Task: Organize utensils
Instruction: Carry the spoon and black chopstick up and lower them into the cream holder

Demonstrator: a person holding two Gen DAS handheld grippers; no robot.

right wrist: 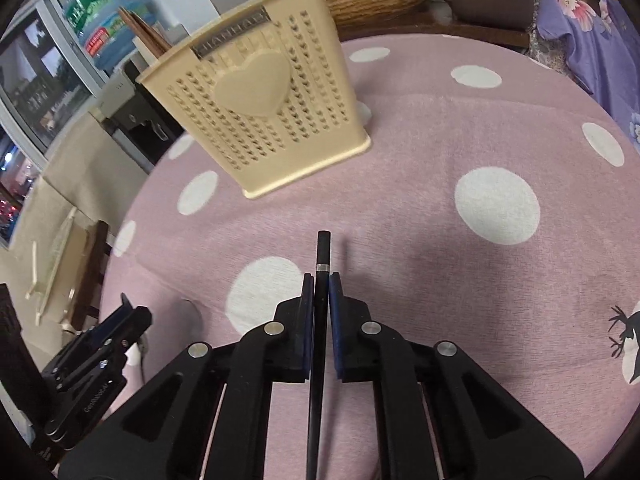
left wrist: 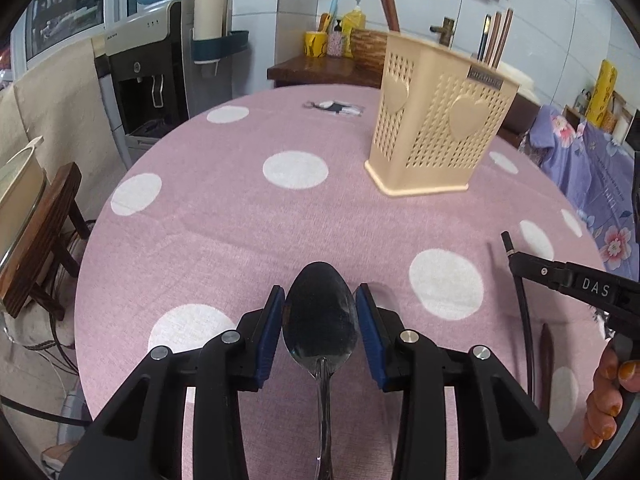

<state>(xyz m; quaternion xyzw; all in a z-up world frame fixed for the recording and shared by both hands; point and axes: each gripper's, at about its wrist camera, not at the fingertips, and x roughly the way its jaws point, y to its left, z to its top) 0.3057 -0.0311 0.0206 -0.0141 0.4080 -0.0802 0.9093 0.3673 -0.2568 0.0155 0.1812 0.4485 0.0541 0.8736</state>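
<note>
both claws are loaded. left claw [left wrist: 320,304] has its 2 blue pads [left wrist: 267,336] on either side of a metal spoon [left wrist: 320,320], bowl pointing forward and handle running back under the claw; the pads sit right at the bowl's edges, though whether they truly pinch it cannot be told for sure. right claw [right wrist: 319,292] is clamped together on a thin black chopstick [right wrist: 322,252], whose tip sticks out ahead of the pads.

the beige perforated utensil holder [left wrist: 436,128] stands ahead of both claws on the pink dotted counter [left wrist: 224,216], well apart from them, with 3 or so brown sticks [left wrist: 498,38] already rising from its far side.

risks, as a judgement: the spoon's rounded, slick bowl offers poor purchase, so a tilt toward the holder could let it pivot or slide out. the chopstick could swing in the pads and miss the opening, or catch the rim and tip the light holder. the 2 claws also sit near each other and could collide at the holder.
</note>
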